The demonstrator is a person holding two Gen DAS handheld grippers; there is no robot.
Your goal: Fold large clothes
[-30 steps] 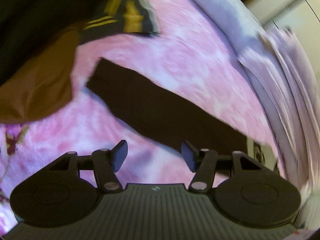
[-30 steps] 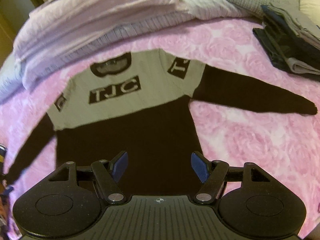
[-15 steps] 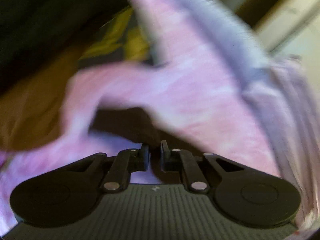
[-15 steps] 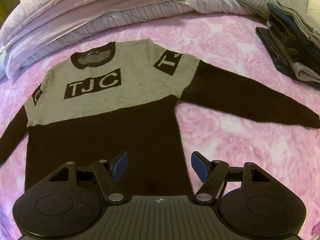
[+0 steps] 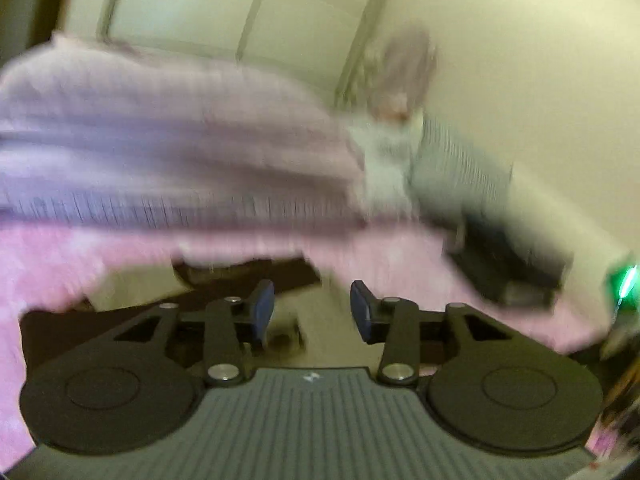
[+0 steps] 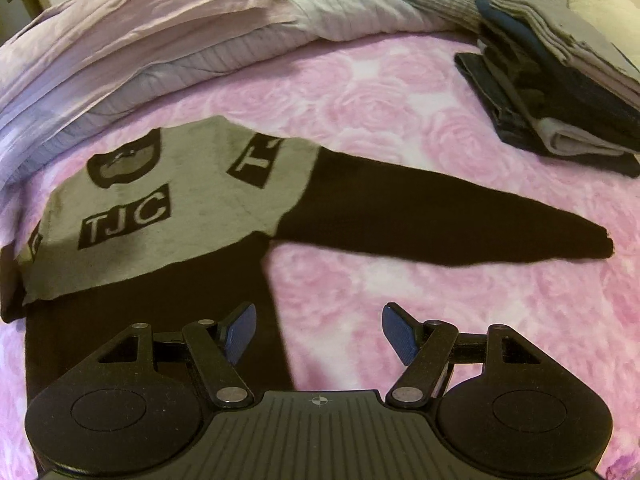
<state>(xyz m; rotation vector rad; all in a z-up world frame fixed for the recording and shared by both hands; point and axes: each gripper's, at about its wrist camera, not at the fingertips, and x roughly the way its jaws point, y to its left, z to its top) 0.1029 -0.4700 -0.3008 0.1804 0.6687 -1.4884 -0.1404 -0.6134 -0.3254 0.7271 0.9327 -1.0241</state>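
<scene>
Jaws of the right gripper (image 6: pixel 316 330) are held wide apart with nothing between them, above the sweater's (image 6: pixel 168 216) right hem edge. Jaws of the left gripper (image 5: pixel 312 310) have just been opening and are seen partly open and empty in a blurred view. The sweater is spread flat on the pink bedspread (image 6: pixel 460 304), its sleeve (image 6: pixel 460 224) stretched right. Farther off, bedding (image 6: pixel 140 28) is piled at left and folded clothes (image 6: pixel 560 92) are stacked at far right.
</scene>
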